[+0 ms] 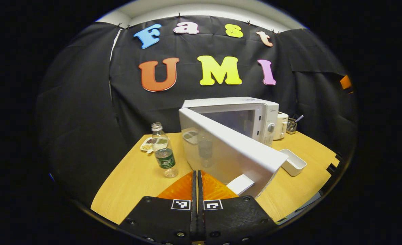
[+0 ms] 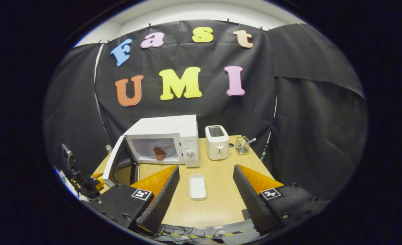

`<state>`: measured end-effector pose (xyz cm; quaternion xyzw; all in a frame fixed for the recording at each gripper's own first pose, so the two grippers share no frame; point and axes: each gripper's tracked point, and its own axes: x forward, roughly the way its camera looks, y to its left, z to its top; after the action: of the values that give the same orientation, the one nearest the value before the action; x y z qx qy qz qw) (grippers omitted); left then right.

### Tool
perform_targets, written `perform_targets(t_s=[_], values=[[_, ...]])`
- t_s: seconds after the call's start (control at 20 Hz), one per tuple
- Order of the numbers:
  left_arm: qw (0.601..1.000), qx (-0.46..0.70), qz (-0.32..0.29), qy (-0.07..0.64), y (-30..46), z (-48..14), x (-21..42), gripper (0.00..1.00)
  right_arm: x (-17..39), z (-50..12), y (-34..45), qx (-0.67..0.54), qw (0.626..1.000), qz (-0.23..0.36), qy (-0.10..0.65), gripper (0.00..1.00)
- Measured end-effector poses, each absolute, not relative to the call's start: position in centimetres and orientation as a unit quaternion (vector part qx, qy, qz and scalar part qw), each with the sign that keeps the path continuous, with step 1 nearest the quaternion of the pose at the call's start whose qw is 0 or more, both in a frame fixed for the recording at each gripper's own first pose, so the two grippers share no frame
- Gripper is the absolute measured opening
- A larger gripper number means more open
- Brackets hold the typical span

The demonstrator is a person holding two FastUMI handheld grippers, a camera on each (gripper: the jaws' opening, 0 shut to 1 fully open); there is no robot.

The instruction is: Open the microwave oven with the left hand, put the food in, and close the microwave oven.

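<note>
The wooden table (image 2: 218, 200) carries everything here, and I place the rest against the microwave oven (image 2: 168, 137), which stands at the table's back edge with its cavity exposed. Its door (image 1: 228, 153) is swung wide toward me; in the left gripper view the door's inner face runs right up to my left gripper (image 1: 198, 180). That gripper is clenched, fingers pressed together with nothing between them, just at the door's near edge; whether they touch the door I cannot tell. In the right gripper view, my left gripper (image 2: 81, 180) shows off the door's outer side. The food (image 2: 159, 153), a reddish-brown piece, lies inside the microwave oven on the cavity floor.

My right gripper (image 2: 206, 190) hangs released, fingers spread wide, in front of the microwave oven and holding nothing.

A white toaster (image 2: 216, 142) stands just beside the microwave oven on its control-panel side, and beyond that a small wire holder (image 2: 242, 145). A white rectangular tray (image 2: 197, 186) lies in front of the microwave oven, between my right fingers in that view. On the door's hinge side stand a clear plastic bottle (image 1: 163, 153) and, behind it, a small dish (image 1: 147, 144).
</note>
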<state>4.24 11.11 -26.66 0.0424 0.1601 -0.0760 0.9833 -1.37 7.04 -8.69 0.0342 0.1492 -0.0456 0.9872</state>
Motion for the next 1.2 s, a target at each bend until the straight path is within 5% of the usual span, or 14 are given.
perform_targets(t_s=[0.1,0.15,1.15,1.2], values=[[0.982,0.041,-0.095,0.161,8.8,-26.7,4.9,0.00,-1.8,-8.5,5.6,0.035,0.987,-0.057,0.149,0.91],[0.980,0.041,-0.104,0.163,7.7,-26.8,5.3,0.00,-1.8,-8.5,4.9,0.037,0.986,-0.064,0.148,1.00],[0.962,0.062,-0.206,0.169,-7.4,-27.7,15.8,0.00,-0.5,-8.8,-3.8,0.071,0.976,-0.140,0.149,1.00],[0.962,0.062,-0.204,0.168,-7.8,-27.7,16.4,0.00,-0.3,-9.0,-4.0,0.072,0.976,-0.143,0.149,0.91]])
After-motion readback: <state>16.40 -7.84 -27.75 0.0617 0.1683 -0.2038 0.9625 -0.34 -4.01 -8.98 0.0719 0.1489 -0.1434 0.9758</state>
